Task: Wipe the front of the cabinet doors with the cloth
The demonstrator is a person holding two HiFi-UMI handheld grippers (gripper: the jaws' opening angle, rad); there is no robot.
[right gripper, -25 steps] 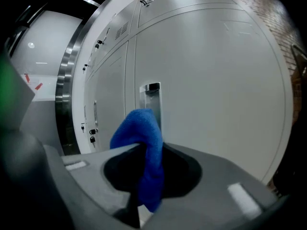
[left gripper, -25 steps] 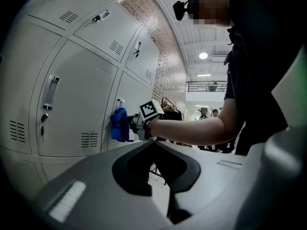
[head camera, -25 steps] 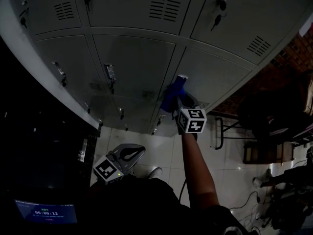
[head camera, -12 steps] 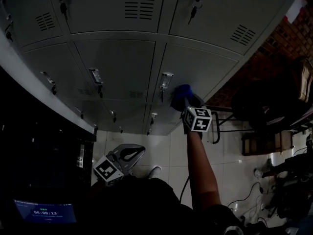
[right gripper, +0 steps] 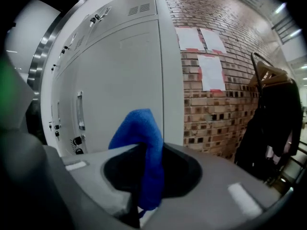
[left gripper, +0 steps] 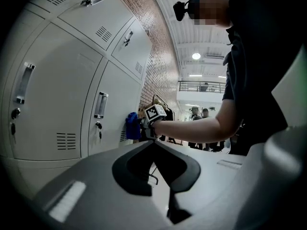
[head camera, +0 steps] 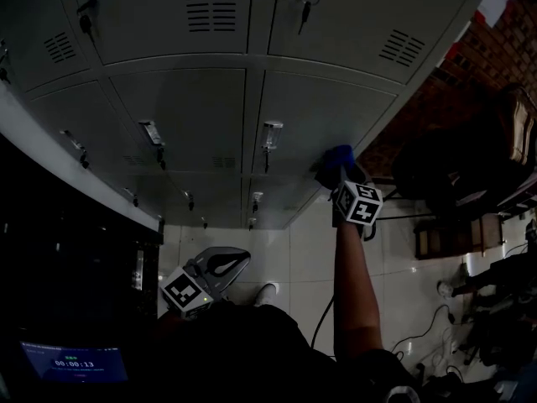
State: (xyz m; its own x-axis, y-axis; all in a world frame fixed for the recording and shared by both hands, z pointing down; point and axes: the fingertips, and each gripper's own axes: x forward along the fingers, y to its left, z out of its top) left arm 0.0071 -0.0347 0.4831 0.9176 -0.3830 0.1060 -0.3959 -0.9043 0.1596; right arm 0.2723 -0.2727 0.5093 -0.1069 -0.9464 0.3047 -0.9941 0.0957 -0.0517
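Right gripper [head camera: 337,177] is clamped on the cloth [head camera: 336,159]. In the right gripper view both jaws close on a fold of the blue cloth [right gripper: 140,133], and the rest of it rises above the jaw tips. The right gripper [right gripper: 147,150] is held out on an outstretched arm [head camera: 351,285].

Cloth position: directly ahead of the right gripper, against the front of a grey cabinet door [head camera: 323,120] close to that door's right edge. In the left gripper view the cloth [left gripper: 133,125] appears to touch the door face.

Door handle [right gripper: 79,110]: left of the right gripper, on the same door.

Brick wall [right gripper: 225,104]: right of the right gripper, just past the cabinet's end panel. White sheets [right gripper: 212,73] are fixed to it, and a dark coat [right gripper: 271,123] hangs further right.

Left gripper [head camera: 239,260] is held low and close to the body, well apart from the doors, above the tiled floor [head camera: 289,263]. In the left gripper view its jaws [left gripper: 154,141] are together with nothing between them. The right gripper and the cloth lie ahead of it, beyond the jaw tips.
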